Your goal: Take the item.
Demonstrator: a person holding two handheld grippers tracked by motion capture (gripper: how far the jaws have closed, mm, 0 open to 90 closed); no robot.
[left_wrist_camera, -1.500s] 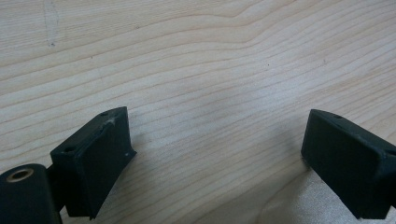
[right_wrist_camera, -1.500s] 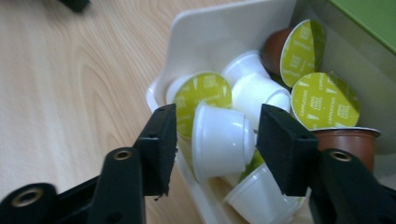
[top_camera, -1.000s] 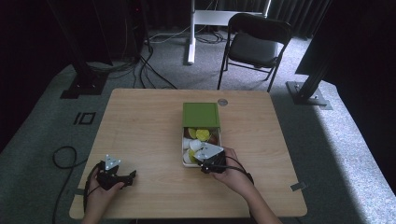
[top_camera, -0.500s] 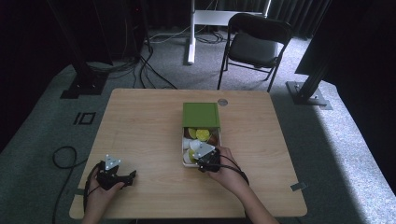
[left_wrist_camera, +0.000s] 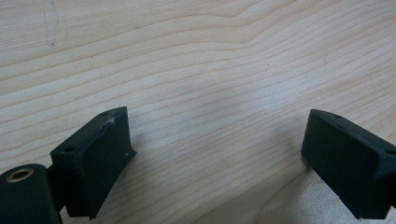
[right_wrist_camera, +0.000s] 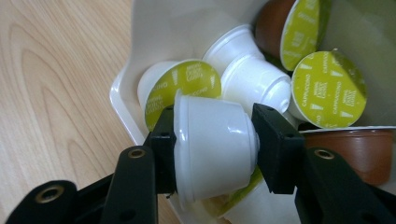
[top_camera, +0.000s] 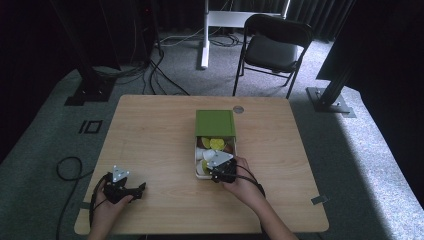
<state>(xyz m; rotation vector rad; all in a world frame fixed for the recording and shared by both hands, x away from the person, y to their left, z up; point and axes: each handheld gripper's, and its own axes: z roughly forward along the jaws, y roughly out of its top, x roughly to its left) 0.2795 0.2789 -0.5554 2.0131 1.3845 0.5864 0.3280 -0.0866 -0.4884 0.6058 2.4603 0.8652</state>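
The wooden worktop (top_camera: 150, 145) spans the middle of the high view, with broad bare wood left of centre and along the far edge. Just right of centre sits the cream box (top_camera: 198, 161), its green lid (top_camera: 215, 123) slid toward the far end; its near end lies well inside the front edge. Since a second ago the right hand-held gripper (top_camera: 216, 167) has edged slightly further over the box's near end, and its jaws have just been closing; they now clamp a white coffee capsule (right_wrist_camera: 212, 144) by its sides, seemingly just above the other capsules (right_wrist_camera: 327, 88). At lower left, the left hand-held gripper (top_camera: 141, 187) rests unmoved near the front edge, jaws spread wide over bare wood.
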